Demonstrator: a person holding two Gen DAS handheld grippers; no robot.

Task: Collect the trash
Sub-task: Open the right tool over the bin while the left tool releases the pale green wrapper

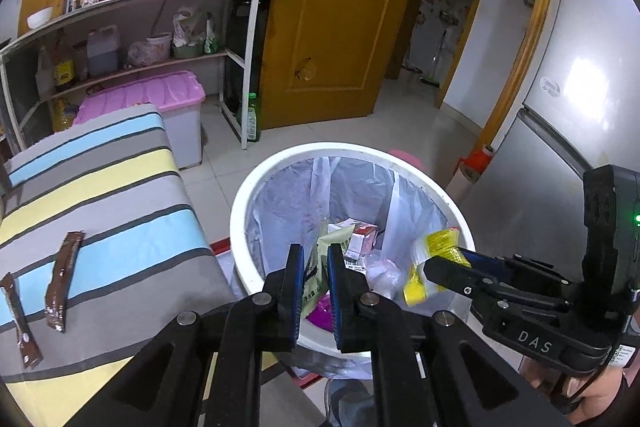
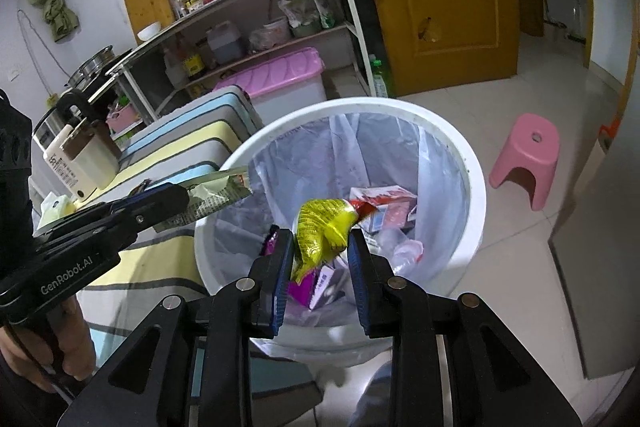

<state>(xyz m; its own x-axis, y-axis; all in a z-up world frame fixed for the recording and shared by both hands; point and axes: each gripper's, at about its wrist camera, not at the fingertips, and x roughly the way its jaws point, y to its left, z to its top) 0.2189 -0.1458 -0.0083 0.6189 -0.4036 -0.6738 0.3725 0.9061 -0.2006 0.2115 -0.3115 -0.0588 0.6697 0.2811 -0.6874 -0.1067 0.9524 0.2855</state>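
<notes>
The white trash bin (image 1: 456,203), lined with a clear bag, sits on the tiled floor just beside the striped table (image 1: 100,187); both grippers hang over its mouth. Cartons and wrappers already lie at the bottom. The left gripper (image 1: 316,259) is clenched on a green wrapper (image 1: 316,267), which the right wrist view shows sticking out flat above the bin's rim. The right gripper (image 2: 320,247) has a crumpled yellow wrapper (image 2: 320,231) between its pads; the jaws stand partly apart, and whether the pads press on it I cannot tell. Only the left wrist view shows 2 brown sachets (image 1: 60,287) lying on the table. Only the right wrist view shows a pink stool (image 2: 524,155) on the floor beyond the bin and a kettle (image 2: 80,151) at the table's far end.
</notes>
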